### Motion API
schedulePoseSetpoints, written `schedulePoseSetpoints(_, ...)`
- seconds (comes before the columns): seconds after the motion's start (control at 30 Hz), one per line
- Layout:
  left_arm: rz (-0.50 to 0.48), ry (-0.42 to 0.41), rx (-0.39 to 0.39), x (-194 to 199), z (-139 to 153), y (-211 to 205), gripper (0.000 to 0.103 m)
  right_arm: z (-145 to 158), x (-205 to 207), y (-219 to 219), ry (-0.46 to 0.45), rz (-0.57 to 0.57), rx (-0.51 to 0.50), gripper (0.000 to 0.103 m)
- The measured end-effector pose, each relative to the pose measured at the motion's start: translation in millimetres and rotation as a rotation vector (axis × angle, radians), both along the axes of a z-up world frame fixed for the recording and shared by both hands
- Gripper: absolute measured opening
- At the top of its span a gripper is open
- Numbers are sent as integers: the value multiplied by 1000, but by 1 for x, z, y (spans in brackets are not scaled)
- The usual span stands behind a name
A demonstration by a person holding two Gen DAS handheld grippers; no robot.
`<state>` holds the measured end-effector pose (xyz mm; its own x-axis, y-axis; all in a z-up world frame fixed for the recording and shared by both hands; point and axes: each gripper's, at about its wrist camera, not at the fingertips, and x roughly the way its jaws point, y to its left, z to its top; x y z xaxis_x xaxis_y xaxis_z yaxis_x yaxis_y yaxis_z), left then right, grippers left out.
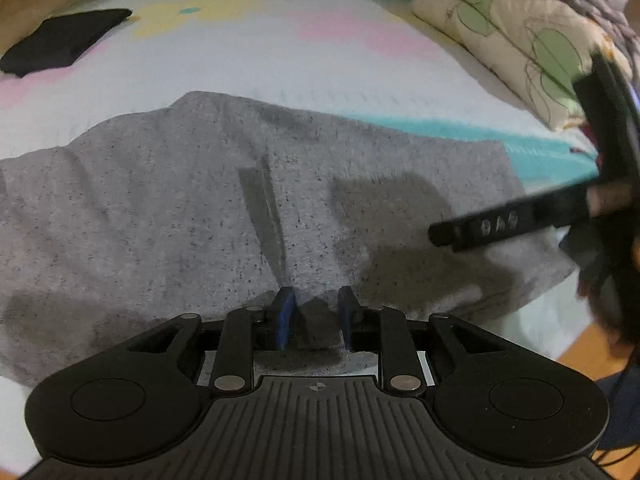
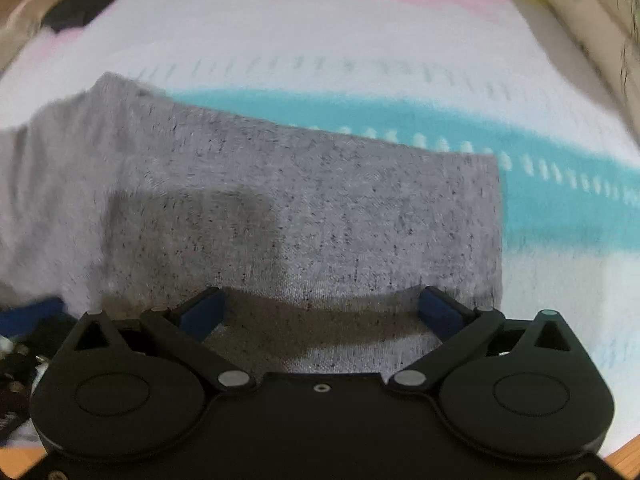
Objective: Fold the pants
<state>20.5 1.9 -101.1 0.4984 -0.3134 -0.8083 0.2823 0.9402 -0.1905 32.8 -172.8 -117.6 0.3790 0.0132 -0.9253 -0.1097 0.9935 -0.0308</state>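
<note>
Bed (image 1: 360, 64) first: a pastel sheet, pillows (image 1: 520, 36) at the far right, a dark folded cloth (image 1: 60, 40) in the far left corner. Pants (image 1: 200, 208) lie across the near half of it, grey speckled knit, already doubled by the look of the straight right edge and square corner, with a crease running up the middle. I judge the fold partly done; at least one more fold is left. My left tongs (image 1: 316, 316) sit narrowly parted with a ridge of the near hem between the blue pads (pinching it, I think). My right tongs (image 2: 320, 308) are spread wide over the near edge, gripping nothing.
</note>
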Motion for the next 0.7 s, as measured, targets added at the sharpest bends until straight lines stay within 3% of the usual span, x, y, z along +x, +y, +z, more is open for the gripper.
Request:
schedulePoseSetpoints(0.13,58,-95,8,13,28,13,24,-2,-11,-2,-48,-34,16,103)
schedulePoseSetpoints(0.3,78,-83,34,62,34,21,23,-2,-21,-7,-78,-31,25,103)
schedulePoseSetpoints(0.4,73,-40,16,88,24,18,24,-5,-15,-5,-44,-39,21,103)
schedulePoseSetpoints(0.5,57,0,66,106,6,19,23,-1,-8,-8,2,-38,23,103)
schedulePoseSetpoints(0.63,19,7,115,132,-17,6,23,-2,-2,-7,27,-38,22,103)
schedulePoseSetpoints(0.7,12,-29,128,140,-18,2,23,-2,-1,-5,29,-40,16,103)
